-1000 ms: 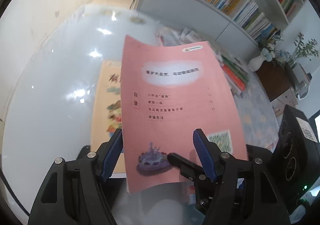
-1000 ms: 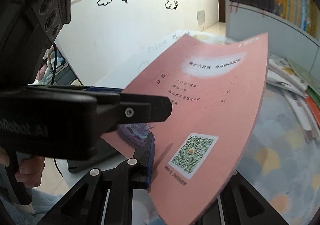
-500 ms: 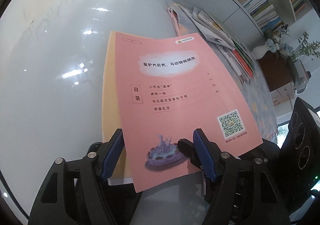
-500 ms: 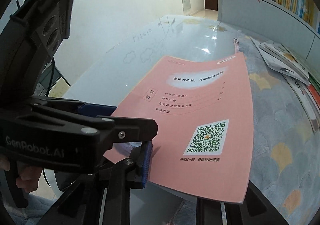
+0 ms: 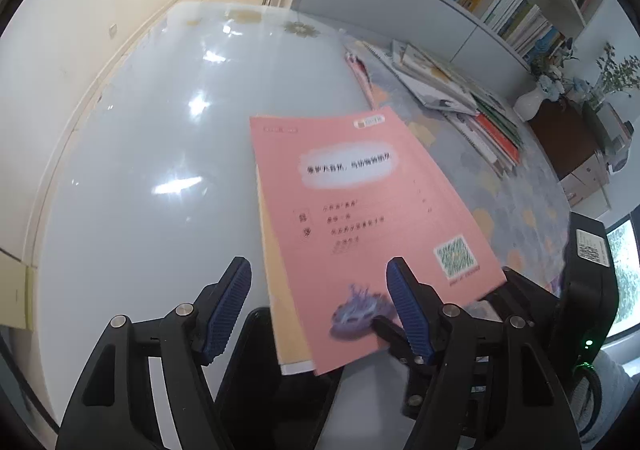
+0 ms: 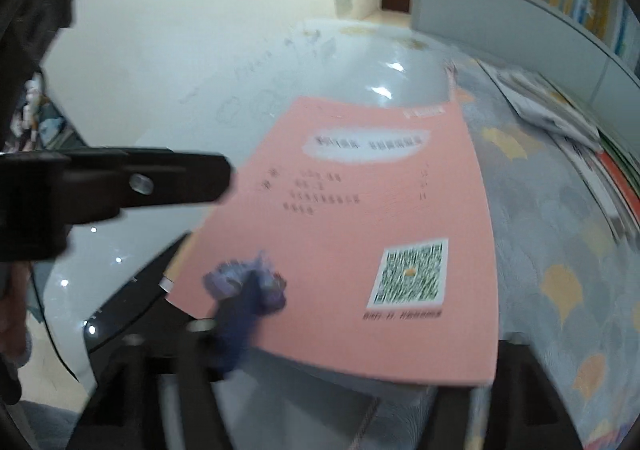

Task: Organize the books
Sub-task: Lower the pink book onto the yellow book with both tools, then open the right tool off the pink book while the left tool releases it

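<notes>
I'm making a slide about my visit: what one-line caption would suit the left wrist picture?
A pink book lies on a yellow book on the table, beyond the left claw.

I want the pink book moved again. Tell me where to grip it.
Grip the pink book at its near short edge, coming in low from the near side. It lies flat on another book, and that edge overhangs slightly, so one tong can slip beneath it.
</notes>
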Tool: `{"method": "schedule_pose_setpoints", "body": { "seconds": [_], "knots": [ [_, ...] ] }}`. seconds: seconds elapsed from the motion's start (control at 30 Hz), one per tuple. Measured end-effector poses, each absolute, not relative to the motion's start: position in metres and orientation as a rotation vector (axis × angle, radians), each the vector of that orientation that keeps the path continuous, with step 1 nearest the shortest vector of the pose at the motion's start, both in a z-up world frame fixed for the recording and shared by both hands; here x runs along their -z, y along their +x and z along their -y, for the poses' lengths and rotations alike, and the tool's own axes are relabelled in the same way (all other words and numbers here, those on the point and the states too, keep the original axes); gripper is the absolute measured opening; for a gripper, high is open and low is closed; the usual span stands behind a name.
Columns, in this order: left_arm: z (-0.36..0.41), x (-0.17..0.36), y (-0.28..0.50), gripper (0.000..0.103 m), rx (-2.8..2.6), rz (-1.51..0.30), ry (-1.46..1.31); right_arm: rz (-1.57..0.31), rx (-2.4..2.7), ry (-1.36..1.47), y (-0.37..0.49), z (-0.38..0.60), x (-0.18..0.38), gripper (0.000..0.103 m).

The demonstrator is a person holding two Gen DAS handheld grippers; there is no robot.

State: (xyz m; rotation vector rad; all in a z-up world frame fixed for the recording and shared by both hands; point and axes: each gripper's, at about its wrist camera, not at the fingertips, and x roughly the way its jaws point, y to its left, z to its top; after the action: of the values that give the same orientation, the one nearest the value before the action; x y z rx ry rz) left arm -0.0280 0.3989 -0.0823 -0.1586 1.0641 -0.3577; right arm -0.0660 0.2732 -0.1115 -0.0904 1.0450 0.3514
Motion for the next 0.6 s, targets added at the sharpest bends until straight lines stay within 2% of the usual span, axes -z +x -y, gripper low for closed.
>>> {"method": "schedule_pose_setpoints", "body": {
  "seconds": [0.17, 0.37, 0.6],
  "knots": [
    [-0.405, 0.099, -0.031, 0.069, 0.322, -1.113, -0.156, -1.044, -0.230, -0.208, -0.083, -0.270, 0.111, 0.086],
    [-0.413, 0.104, -0.026, 0.069, 0.296, -1.121, -0.209, -1.017, -0.170, -0.333, -0.101, -0.261, 0.111, 0.086],
    [-0.407, 0.111, -0.024, 0.070, 0.317, -1.116, -0.253, -1.039, -0.166, -0.173, -0.066, -0.223, 0.111, 0.087]
  ]
}}
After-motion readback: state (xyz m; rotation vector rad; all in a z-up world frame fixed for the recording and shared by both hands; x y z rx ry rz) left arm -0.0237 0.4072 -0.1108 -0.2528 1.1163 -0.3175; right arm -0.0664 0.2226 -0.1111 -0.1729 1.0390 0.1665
